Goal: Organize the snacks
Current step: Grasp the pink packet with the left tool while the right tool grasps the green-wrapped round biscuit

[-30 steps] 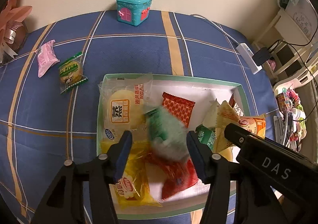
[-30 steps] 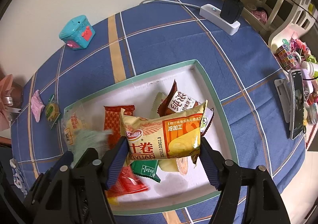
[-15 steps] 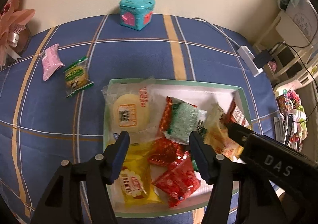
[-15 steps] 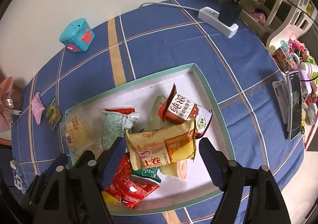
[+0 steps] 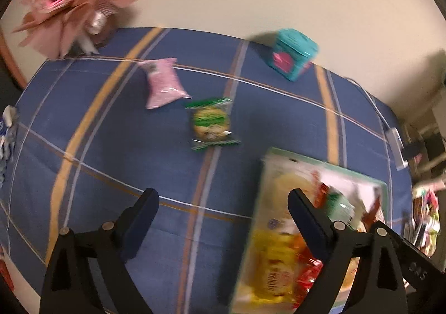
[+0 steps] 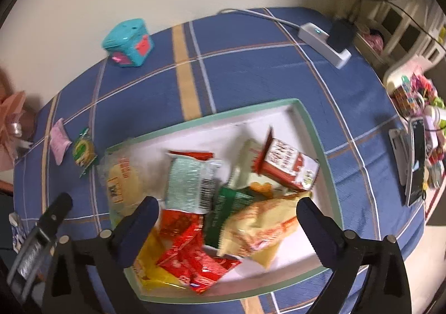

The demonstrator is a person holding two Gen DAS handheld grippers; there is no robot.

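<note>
With both the left gripper (image 5: 223, 202) and right gripper (image 6: 227, 211) opening wide and empty, the green cookie packet (image 5: 211, 123) and pink packet (image 5: 163, 82) remain outside the tray (image 6: 315, 130), where a hasty, off-centre grasp could slip.

A tray (image 6: 312, 130) sits on the table (image 6: 251, 68), with packets heaped inside: a bun (image 6: 122, 183) at its left end, a carton (image 6: 287, 166) toward the right, a wafer (image 6: 192, 183) between them, a roll pack (image 6: 259, 227) in front. Left of the tray on the cloth lies a cookie (image 5: 210, 123), and just left of that a pouch (image 5: 163, 84). A tin (image 5: 292, 53) stands behind, near the wall. A power strip (image 6: 323, 43) lies at the far right corner
</note>
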